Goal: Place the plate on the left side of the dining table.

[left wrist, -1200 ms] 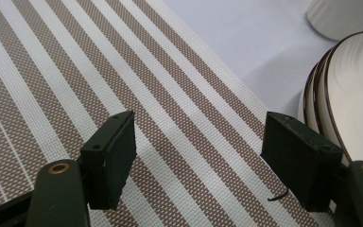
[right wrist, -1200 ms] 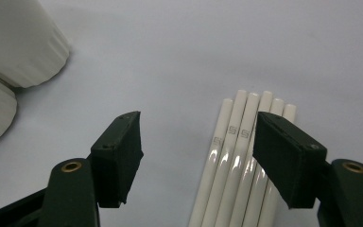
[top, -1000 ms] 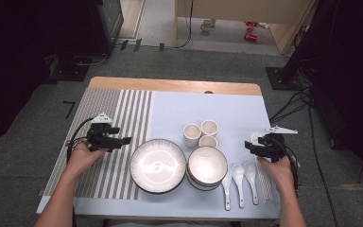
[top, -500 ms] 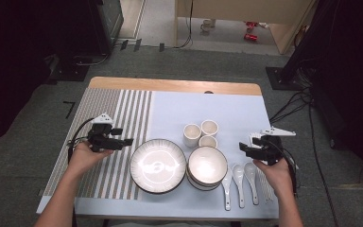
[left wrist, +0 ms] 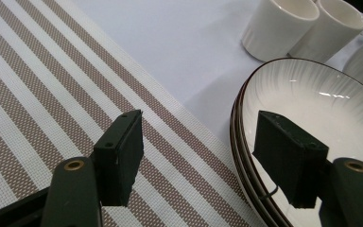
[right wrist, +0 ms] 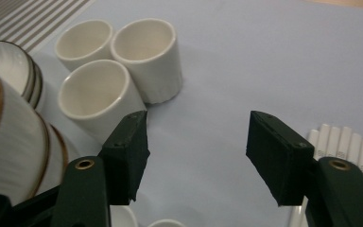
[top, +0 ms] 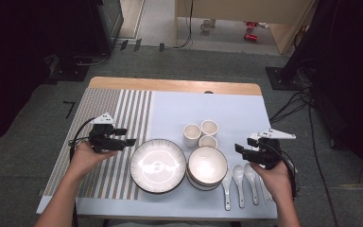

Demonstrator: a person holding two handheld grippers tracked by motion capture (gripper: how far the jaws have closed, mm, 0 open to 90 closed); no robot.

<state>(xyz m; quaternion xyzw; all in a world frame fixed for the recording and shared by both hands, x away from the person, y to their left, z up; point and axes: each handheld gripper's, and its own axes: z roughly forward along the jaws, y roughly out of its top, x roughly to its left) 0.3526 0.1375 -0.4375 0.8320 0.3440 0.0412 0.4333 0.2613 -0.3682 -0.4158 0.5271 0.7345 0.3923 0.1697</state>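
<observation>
plates: a stack of white ribbed plates with dark rims (top: pixel 158 165) lies at the near middle of the surface (top: pixel 227 109), on the pale blue cloth (top: pixel 236 118)
bowls: stacked white bowls (top: pixel 208 166) just right of the plates
cups: three white cylindrical cups (top: pixel 201 134) clustered behind the bowls
spoons: three white ceramic spoons (top: pixel 240 182) right of the bowls
mat: brown-and-white striped woven mat (top: pixel 108 123) left of the cloth
left gripper (top: pixel 123 140): over the mat, beside the plates
right gripper (top: pixel 240 150): above the spoons

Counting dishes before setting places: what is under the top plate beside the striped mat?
Under the top plate, more plate rims show stacked at its left edge, at least one more plate. Their faces are covered, so the exact count stays uncertain.
</observation>
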